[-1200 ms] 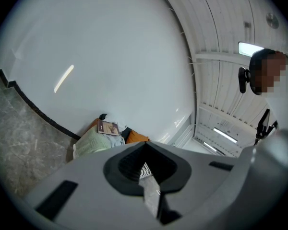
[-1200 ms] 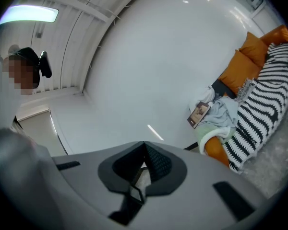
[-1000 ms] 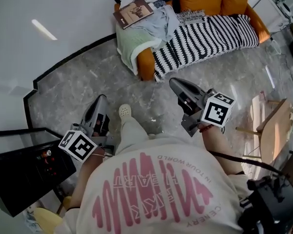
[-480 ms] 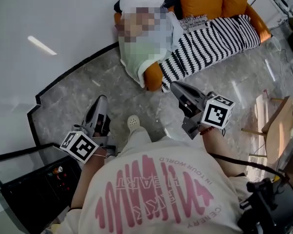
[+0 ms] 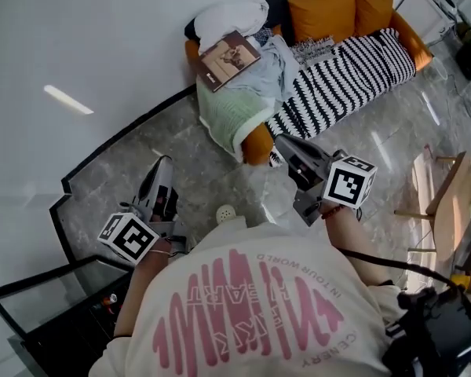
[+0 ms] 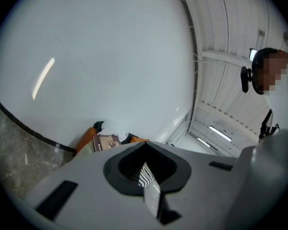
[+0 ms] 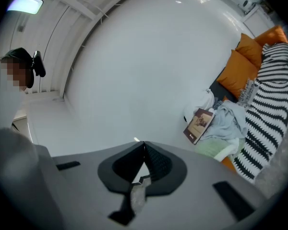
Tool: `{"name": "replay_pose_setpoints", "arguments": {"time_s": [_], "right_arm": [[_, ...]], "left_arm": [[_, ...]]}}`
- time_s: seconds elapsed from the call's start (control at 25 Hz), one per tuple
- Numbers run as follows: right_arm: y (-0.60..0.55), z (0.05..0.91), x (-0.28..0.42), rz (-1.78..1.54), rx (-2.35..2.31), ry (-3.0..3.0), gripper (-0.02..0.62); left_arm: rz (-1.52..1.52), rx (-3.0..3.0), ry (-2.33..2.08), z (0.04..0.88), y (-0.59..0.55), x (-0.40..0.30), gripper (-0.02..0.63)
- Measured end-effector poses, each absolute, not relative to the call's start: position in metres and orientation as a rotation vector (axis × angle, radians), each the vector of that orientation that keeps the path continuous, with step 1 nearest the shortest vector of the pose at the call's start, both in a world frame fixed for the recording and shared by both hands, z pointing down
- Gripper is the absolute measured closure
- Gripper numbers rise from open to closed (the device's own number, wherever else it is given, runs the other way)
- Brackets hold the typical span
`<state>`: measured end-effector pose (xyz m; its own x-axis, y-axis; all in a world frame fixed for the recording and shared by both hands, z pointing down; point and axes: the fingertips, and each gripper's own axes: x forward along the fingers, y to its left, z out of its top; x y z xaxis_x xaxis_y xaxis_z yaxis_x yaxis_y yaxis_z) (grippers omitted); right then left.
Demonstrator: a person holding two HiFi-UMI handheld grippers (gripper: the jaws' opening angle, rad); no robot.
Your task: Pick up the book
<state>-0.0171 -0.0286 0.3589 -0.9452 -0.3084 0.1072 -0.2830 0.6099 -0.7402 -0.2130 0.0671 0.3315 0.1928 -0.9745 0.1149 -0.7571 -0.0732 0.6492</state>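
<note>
A brown book [image 5: 229, 60] lies flat on the left end of the sofa, on a pale green blanket [image 5: 234, 115] beside a white pillow [image 5: 231, 14]. It also shows small in the left gripper view as the book [image 6: 105, 142] and to the right in the right gripper view as the book [image 7: 199, 125]. My left gripper [image 5: 160, 171] is held out over the marble floor, well short of the sofa, shut and empty. My right gripper [image 5: 286, 144] points at the sofa's near corner, shut with nothing in it. Their tips meet in the close views: left gripper [image 6: 145, 143], right gripper [image 7: 144, 143].
The orange sofa has a black-and-white striped cover [image 5: 349, 57] and orange cushions [image 5: 322, 10]. A grey garment [image 5: 276, 57] lies next to the book. A black glass table [image 5: 47, 320] stands at lower left, wooden furniture [image 5: 443, 203] at right, and a white wall [image 5: 86, 45] at left.
The sofa and the book have come nearer and lower in the head view as the person walks toward them. Both grippers travel along, still shut.
</note>
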Motion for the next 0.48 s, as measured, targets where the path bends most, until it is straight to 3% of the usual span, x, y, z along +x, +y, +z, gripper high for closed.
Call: {"name": "replay_pose_setpoints", "arguments": {"time_s": [0.48], "right_arm": [[-0.074, 0.358, -0.064, -1.259, -0.663, 2.717, 0.584]], "left_arm": [[-0.442, 1.968, -1.492, 0.328, -0.002, -0.27, 0.598]]}}
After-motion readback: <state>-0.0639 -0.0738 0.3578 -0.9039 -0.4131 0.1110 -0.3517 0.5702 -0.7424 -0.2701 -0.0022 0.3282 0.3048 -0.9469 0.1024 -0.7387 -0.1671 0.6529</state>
